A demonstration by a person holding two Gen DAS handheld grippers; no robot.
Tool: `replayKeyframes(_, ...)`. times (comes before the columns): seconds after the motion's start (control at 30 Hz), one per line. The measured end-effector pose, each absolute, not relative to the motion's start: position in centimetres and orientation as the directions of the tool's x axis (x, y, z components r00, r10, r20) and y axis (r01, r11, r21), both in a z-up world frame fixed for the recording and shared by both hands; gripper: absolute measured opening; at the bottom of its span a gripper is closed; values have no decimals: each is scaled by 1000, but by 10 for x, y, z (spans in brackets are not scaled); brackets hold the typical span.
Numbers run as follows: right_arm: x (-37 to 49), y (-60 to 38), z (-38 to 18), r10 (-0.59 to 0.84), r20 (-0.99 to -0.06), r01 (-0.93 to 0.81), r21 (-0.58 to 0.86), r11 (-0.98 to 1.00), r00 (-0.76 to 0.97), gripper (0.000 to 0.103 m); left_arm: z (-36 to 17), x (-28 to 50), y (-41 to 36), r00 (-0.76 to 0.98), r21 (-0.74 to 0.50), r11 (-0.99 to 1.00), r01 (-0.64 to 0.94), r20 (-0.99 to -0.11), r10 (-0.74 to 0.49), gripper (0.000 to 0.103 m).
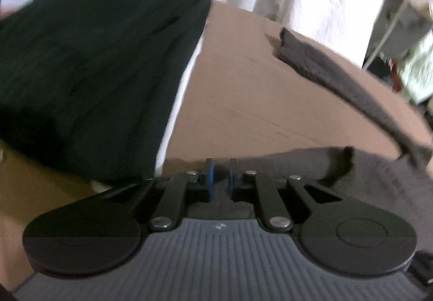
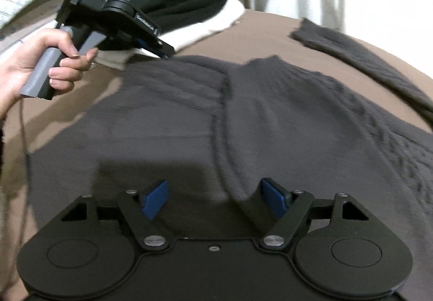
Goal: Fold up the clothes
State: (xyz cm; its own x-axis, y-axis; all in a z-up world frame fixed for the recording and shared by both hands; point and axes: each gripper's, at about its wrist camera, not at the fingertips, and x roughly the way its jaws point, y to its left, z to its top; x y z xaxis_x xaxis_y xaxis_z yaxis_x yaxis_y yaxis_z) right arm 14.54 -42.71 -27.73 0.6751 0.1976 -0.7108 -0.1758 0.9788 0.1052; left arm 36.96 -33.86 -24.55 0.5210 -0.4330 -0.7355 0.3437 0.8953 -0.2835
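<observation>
The right gripper (image 2: 213,199) hangs low over the gray sweater (image 2: 243,122) with its two blue pads wide apart. Nothing is held between them. A raised fold of the sweater runs up between the pads.

The left gripper (image 1: 219,179) has its pads close together with a thin gap. It sits at the edge of the gray sweater (image 1: 379,187), but I cannot tell if any cloth is caught in it. In the right view, a hand (image 2: 40,65) holds the left gripper (image 2: 159,46) near the sweater's top left corner.

The sweater lies spread on the brown worktop (image 2: 265,27). One sleeve (image 2: 365,62) is stretched out to the far right, and the other side looks already folded in. Just beyond the left gripper sits a stack of folded clothes (image 2: 205,11), black on top and white under it.

What could go wrong? The left gripper is very near the stack, so a swing could knock it over. The sweater is soft and thick, so a small pinch could slip off. If the right gripper grabs only the top layer, the fold may come out crooked.
</observation>
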Motion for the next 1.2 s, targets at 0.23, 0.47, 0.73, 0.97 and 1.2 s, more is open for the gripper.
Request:
replayKeyframes(0.23, 154, -441, -238, 248, -668, -148, 204, 968, 702, 79, -271, 362, -318, 403, -407, 865, 293, -768, -498, 82)
replayKeyframes(0.47, 154, -481, -237, 190, -626, 55, 350, 935, 756, 80, -275, 356, -328, 450, -512, 789, 340, -648, -615, 18)
replayKeyframes(0.73, 125, -501, -259, 135, -614, 165, 407, 899, 777, 80, -219, 232, -376, 510, -243, 727, 642, -572, -642, 22)
replayKeyframes(0.97, 109, -513, -269, 56, -652, 226, 340, 913, 756, 80, -248, 177, -423, 349, -112, 622, 775, -744, -569, 24)
replayKeyframes(1.2, 93, -522, -283, 7, -697, 248, 265, 932, 717, 80, -198, 198, -375, 462, -204, 662, 721, -570, -679, 70)
